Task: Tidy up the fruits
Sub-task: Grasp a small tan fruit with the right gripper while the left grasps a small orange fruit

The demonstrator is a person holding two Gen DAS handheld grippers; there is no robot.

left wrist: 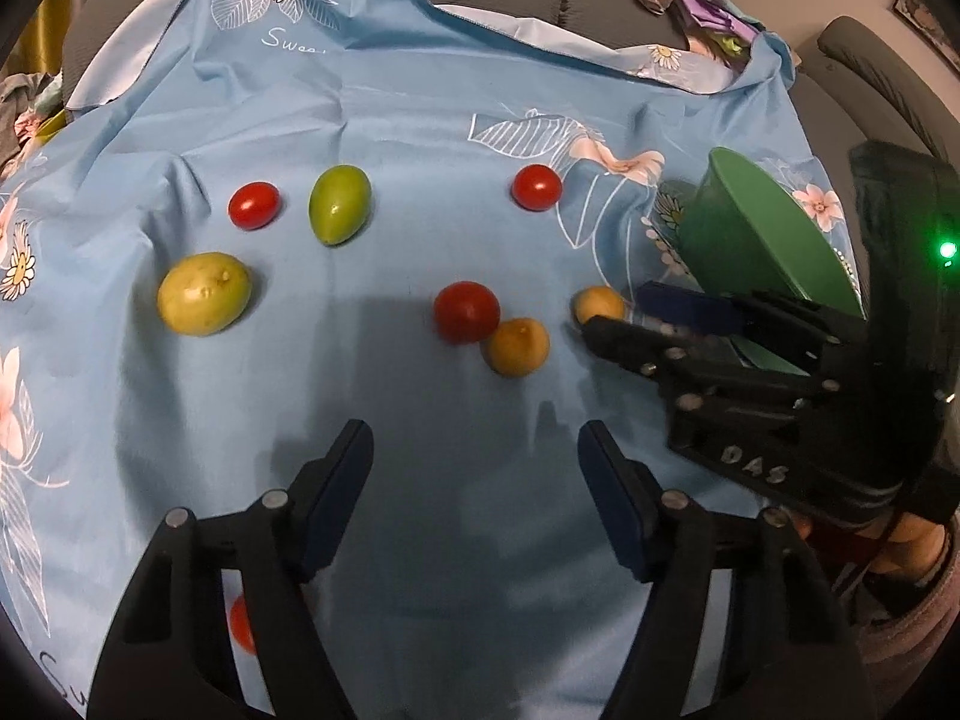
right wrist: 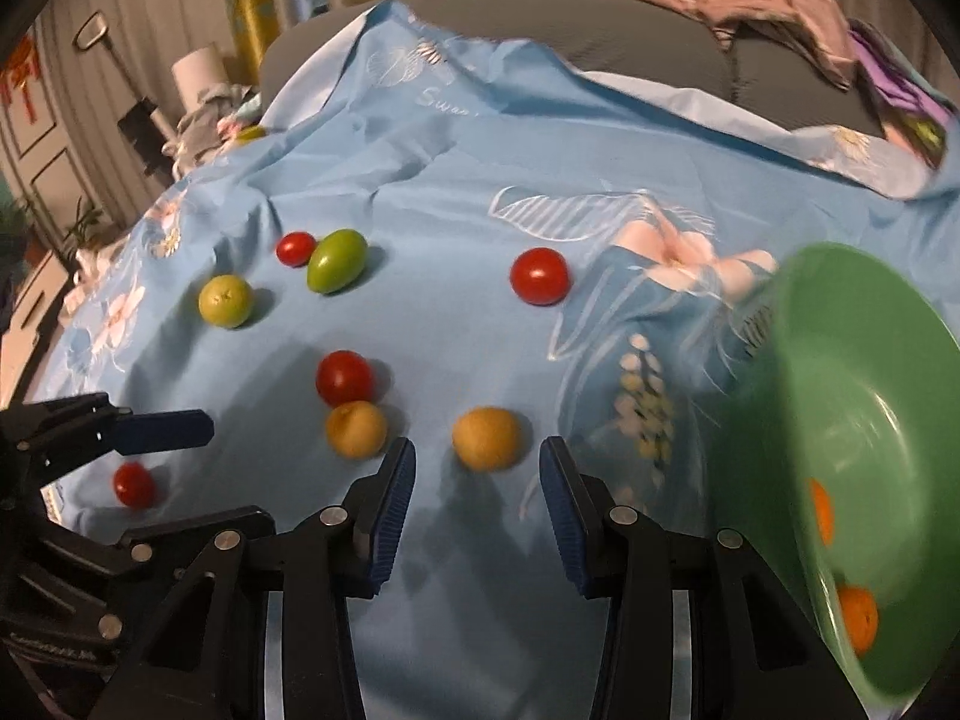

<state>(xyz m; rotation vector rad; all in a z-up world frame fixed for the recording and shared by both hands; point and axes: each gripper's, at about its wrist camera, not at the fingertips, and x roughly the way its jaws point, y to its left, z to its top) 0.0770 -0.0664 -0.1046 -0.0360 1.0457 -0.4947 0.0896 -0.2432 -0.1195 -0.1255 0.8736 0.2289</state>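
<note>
Red, green, yellow fruits (left wrist: 467, 312) scattered on cloth — green bowl (right wrist: 864, 450) tilted, seemingly holding orange ones.

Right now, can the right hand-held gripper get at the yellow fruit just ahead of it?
Probably yes. The right hand-held gripper is open, and the yellow fruit lies just beyond its fingertips on bare cloth, with nothing between. The green bowl stands off to the side.

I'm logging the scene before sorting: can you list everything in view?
Cloth: one, blue floral, covering the surface.
Tomatoes: four, red, scattered on the cloth.
Oval fruit: one, green, far left.
Round fruit: one, yellow-green, left.
Small fruits: two, yellow-orange, centre.
Bowl: one, green, right.
Orange fruits: two, inside the bowl.
Clothes: pile, pinkish, behind.
Left fingers: two, black and blue, open, empty.
Right fingers: two, same, open, empty.
</note>
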